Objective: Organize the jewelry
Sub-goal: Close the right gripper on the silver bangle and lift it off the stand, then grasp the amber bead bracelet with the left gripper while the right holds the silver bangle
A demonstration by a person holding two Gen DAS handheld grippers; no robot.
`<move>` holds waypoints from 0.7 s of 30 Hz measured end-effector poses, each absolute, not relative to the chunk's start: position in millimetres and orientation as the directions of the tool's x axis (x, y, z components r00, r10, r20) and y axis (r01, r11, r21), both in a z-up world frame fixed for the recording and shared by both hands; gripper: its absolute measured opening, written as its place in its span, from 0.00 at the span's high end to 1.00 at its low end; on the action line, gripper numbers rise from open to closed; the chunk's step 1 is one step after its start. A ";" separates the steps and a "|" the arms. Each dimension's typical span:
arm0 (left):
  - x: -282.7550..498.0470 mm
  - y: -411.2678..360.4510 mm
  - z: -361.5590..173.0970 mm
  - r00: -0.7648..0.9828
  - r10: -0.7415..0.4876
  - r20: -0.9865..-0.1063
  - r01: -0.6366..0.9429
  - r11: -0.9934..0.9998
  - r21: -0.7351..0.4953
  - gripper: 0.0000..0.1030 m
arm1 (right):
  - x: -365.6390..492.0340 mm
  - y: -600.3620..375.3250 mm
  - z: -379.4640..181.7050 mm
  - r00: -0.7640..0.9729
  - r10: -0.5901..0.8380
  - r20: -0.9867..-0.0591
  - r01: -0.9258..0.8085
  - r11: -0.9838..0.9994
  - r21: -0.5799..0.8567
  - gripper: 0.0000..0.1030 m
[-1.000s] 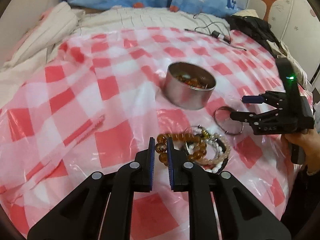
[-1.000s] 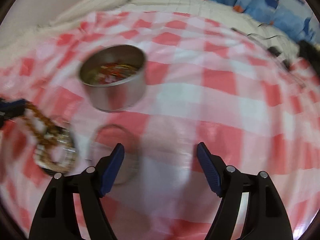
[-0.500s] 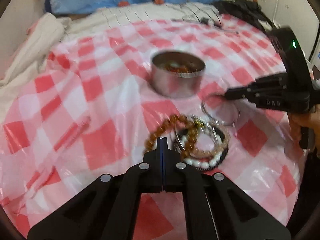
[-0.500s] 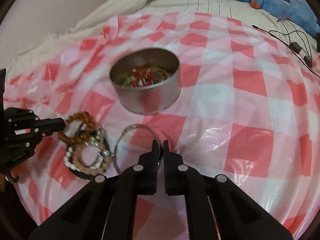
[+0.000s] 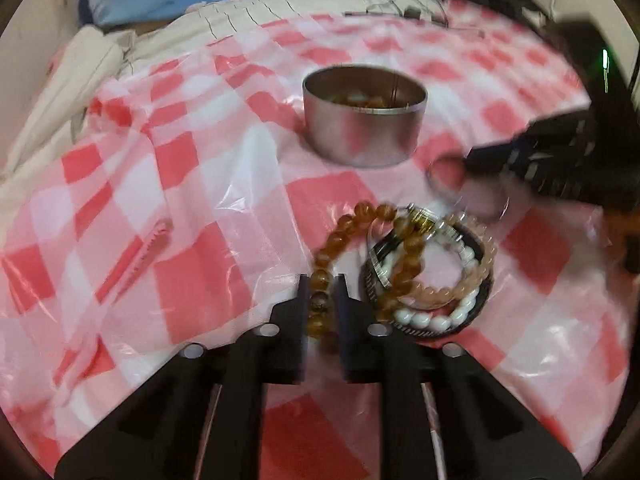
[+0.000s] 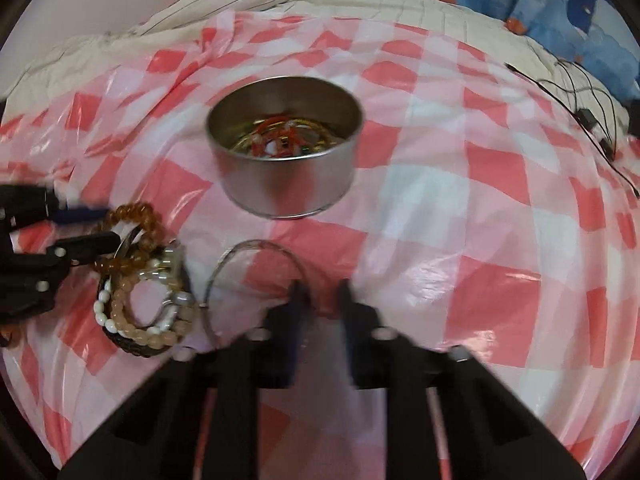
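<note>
Amber bead bracelet (image 5: 362,211): lies on the sheet at the left edge of the jewellery heap, its round translucent beads curving from the heap toward the left tool.
Left tool (image 5: 322,280): pitched steeply down at the sheet. Its jaws are narrow and opening, and amber beads sit between the two pads and fill nearly the whole gap. Blur hides whether the pads press on them. In the right wrist view it reaches in from the left edge with its tips at the heap.
Right tool (image 6: 322,289): also angled steeply down, just in front of the tin. In the left wrist view it enters from the right and its fingers taper to one closed point. It is clamped on the rim of the bangle.
Thin silver wire bangle (image 6: 256,243): lies between the tin and the right tool, beside the heap. Its near edge runs in at the right tool's fingertips.
Jewellery heap: a white pearl-like bracelet (image 5: 420,322), a pale pink bead bracelet (image 5: 486,249) and a dark band (image 5: 478,305) are stacked together and touch the amber strand.
Round silver metal tin (image 6: 288,190): stands upright and open beyond the heap and apart from it. Red, gold and white pieces are already inside.
Red-and-white checked plastic sheet (image 5: 200,200): glossy and wrinkled, spread over the bed under everything.
Bed surroundings: cream bedding and blue whale-print pillows lie at the far side.
</note>
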State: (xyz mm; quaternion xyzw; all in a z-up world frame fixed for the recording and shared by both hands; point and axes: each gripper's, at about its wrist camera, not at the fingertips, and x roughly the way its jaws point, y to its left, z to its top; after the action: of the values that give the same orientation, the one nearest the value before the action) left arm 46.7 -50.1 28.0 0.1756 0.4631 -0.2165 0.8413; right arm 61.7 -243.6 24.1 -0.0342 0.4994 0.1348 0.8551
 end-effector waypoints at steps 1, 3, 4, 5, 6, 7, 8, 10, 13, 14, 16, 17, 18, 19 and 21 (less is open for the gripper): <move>45.6 -49.2 32.0 0.487 -0.200 -0.850 0.522 0.847 0.099 0.90 | 61.2 -245.1 25.1 0.468 0.195 -0.862 -0.261 0.962 0.076 0.96; 45.0 -43.1 41.1 0.531 -0.180 -0.828 0.486 0.865 0.124 0.90 | 60.2 -245.5 26.6 0.472 0.189 -0.861 -0.259 0.963 0.069 0.96; 45.6 -36.6 47.4 0.553 -0.175 -0.814 0.462 0.878 0.125 0.90 | 59.4 -245.2 27.4 0.474 0.187 -0.860 -0.259 0.964 0.067 0.96; 46.1 -32.3 50.8 0.563 -0.177 -0.807 0.447 0.887 0.117 0.90 | 58.7 -245.1 27.9 0.475 0.186 -0.860 -0.257 0.964 0.067 0.96; 47.5 -26.7 53.6 0.573 -0.173 -0.801 0.427 0.898 0.111 0.90 | 58.6 -245.4 28.1 0.474 0.188 -0.860 -0.254 0.965 0.071 0.95; 49.1 -23.8 53.0 0.570 -0.166 -0.805 0.420 0.901 0.112 0.90 | 59.4 -245.3 26.9 0.467 0.194 -0.863 -0.257 0.963 0.077 0.95; 53.3 -21.9 49.8 0.554 -0.164 -0.816 0.422 0.901 0.105 0.90 | 58.4 -244.4 26.4 0.463 0.194 -0.865 -0.259 0.963 0.077 0.92; 57.1 -20.7 41.1 0.528 -0.154 -0.835 0.420 0.902 0.099 0.87 | 58.4 -242.1 24.3 0.457 0.197 -0.867 -0.268 0.960 0.077 0.80; 59.3 -24.5 28.1 0.493 -0.156 -0.856 0.443 0.892 0.093 0.68 | 57.9 -234.8 18.9 0.455 0.167 -0.875 -0.285 0.958 0.035 0.76; 59.6 -26.5 25.4 0.496 -0.149 -0.856 0.444 0.890 0.103 0.68 | 57.6 -232.2 17.3 0.456 0.152 -0.877 -0.293 0.956 0.014 0.76; 60.0 -27.0 23.9 0.491 -0.151 -0.858 0.448 0.888 0.101 0.73 | 57.2 -230.9 17.5 0.455 0.153 -0.877 -0.295 0.956 0.014 0.78; 60.4 -26.5 25.6 0.482 -0.173 -0.859 0.457 0.886 0.078 0.84 | 57.6 -233.2 18.4 0.451 0.175 -0.875 -0.291 0.956 0.042 0.87; 59.5 -26.3 27.7 0.485 -0.181 -0.856 0.459 0.886 0.072 0.90 | 57.9 -238.3 20.5 0.444 0.224 -0.868 -0.283 0.954 0.101 0.95; 57.6 -26.4 32.1 0.497 -0.192 -0.846 0.461 0.885 0.070 0.90 | 57.9 -242.6 22.9 0.441 0.274 -0.855 -0.278 0.947 0.160 0.95; 54.7 -25.4 42.7 0.516 -0.231 -0.825 0.459 0.887 0.039 0.90 | 57.5 -249.3 30.0 0.446 0.351 -0.823 -0.272 0.930 0.249 0.95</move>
State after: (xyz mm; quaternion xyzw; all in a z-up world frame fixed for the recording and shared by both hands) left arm 54.7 -25.4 42.7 0.1272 0.4493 -0.2003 0.8613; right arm 57.5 -249.3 30.0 0.0399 0.4934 0.1834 0.8493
